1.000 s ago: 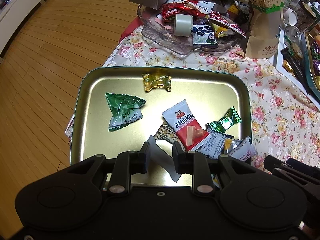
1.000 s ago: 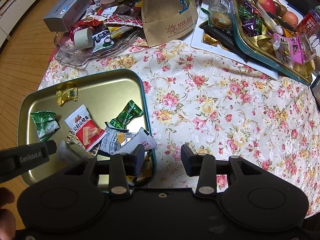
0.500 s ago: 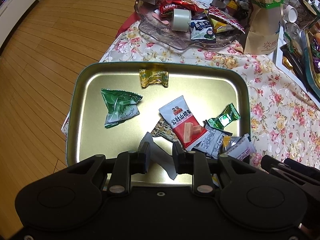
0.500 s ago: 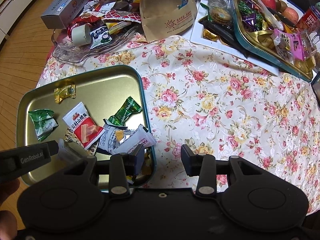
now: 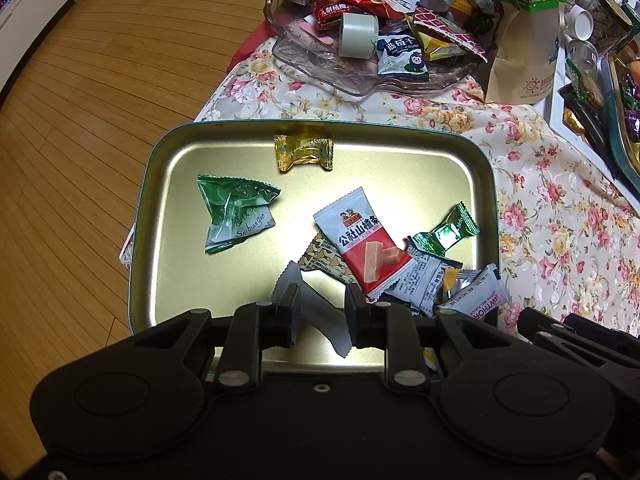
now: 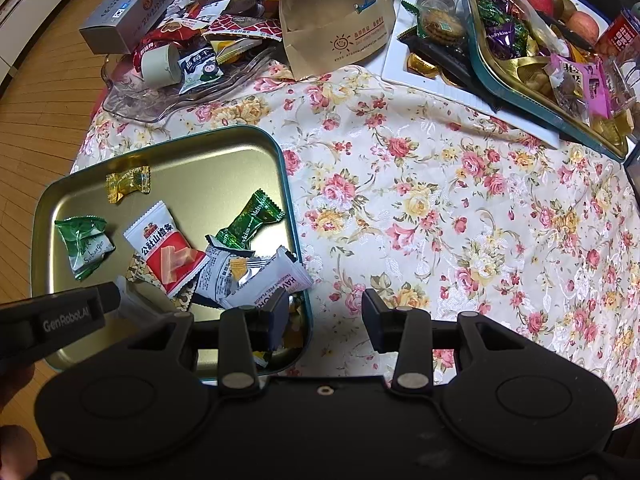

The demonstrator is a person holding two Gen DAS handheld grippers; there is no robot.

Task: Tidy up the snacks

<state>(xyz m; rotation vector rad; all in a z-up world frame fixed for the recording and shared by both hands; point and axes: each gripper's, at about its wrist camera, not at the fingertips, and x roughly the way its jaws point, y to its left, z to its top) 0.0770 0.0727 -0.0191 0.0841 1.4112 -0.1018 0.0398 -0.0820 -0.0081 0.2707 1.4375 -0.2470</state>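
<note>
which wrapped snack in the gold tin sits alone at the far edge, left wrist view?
The gold-wrapped candy, bow-tie twisted, alone against the tin's far rim. The others lie mid-tin or piled at the right.

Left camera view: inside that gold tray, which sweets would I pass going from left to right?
Green packet → gold candy → red and white packet → small green candy. The grey wrappers piled at the tray's right corner overlap, so I leave them out.

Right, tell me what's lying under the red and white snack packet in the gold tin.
Under the red and white packet a brown patterned wrapper sticks out on one side and a grey-white sachet on the other. How far either runs beneath, and anything else there, is covered.
</note>
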